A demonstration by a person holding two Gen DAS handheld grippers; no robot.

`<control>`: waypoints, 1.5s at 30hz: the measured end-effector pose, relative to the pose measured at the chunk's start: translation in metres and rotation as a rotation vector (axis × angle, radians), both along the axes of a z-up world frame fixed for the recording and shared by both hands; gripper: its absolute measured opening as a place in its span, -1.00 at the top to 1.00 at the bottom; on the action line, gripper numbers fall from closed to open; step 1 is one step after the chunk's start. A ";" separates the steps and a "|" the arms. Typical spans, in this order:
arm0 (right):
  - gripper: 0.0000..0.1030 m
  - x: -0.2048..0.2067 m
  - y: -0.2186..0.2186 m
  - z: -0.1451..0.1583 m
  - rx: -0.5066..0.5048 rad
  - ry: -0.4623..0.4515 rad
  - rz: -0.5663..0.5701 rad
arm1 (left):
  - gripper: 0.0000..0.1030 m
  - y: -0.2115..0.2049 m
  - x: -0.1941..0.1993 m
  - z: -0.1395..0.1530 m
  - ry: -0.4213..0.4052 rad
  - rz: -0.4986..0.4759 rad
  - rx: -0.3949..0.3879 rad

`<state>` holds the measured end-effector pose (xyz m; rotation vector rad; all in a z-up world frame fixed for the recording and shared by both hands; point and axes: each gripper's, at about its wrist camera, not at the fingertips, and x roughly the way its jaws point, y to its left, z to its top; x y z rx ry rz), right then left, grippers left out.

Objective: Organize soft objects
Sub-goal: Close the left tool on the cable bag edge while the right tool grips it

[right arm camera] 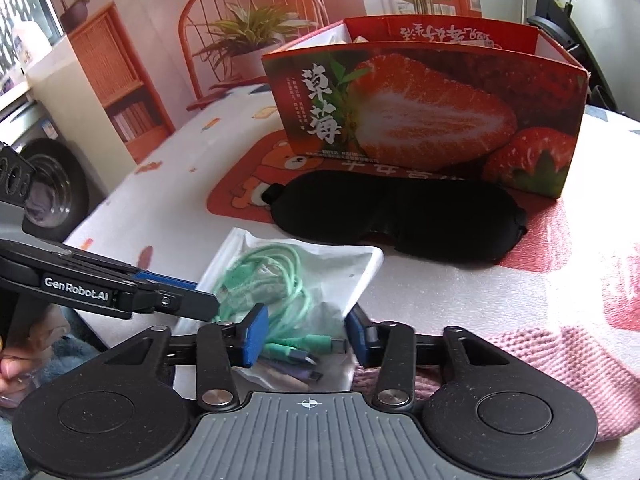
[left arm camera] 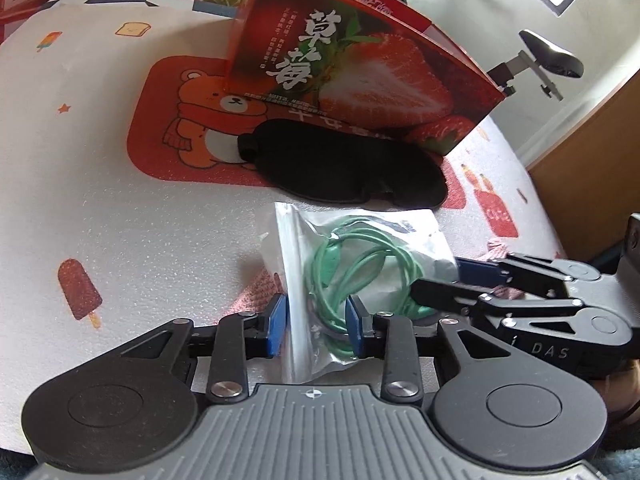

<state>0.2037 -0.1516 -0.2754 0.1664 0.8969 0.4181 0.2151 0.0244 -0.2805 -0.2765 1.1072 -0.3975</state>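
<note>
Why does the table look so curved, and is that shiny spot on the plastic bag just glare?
Left wrist view: the fisheye lens bows the table edge and tilts the strawberry box; the window washes out the top right; the plastic bag shows pale sheen, likely reflected daylight. Right wrist view: the same bending toward the edges; the sleep mask is too dark for detail.

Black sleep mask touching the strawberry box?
Cannot tell. The black sleep mask lies right before the strawberry-printed cardboard box; neither wrist view plainly shows contact or gap.
</note>
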 end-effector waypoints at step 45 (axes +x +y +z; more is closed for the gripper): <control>0.51 -0.003 -0.012 0.022 0.014 -0.073 0.025 | 0.95 0.007 0.006 0.028 -0.128 0.042 0.014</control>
